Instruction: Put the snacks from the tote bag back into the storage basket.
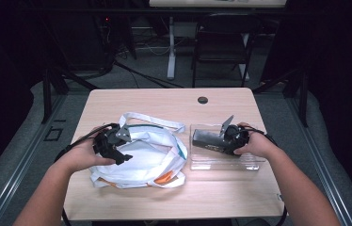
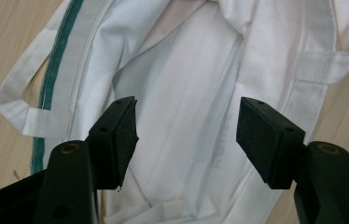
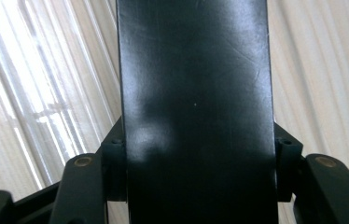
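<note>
Right gripper [image 1: 222,140]: jaws clamped on either side of a black box [image 3: 196,112], held over the clear tray [image 1: 254,165] directly beneath it. Left gripper [image 2: 186,135]: jaws wide, holding nothing, poised above the white tote bag [image 2: 186,70] on the wooden table [image 1: 164,101]. Beyond, a dark room with a folding chair [image 1: 221,37].

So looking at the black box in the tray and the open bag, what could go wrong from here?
1. The right gripper grips the black box only by its smooth, glossy sides, so it might slip as it lifts out of the clear tray.
2. The left gripper hovers open over the white bag with no cloth pinched, so the floppy mouth may sag shut.
3. The bag's strap lies loose toward the tray and could snag.
</note>
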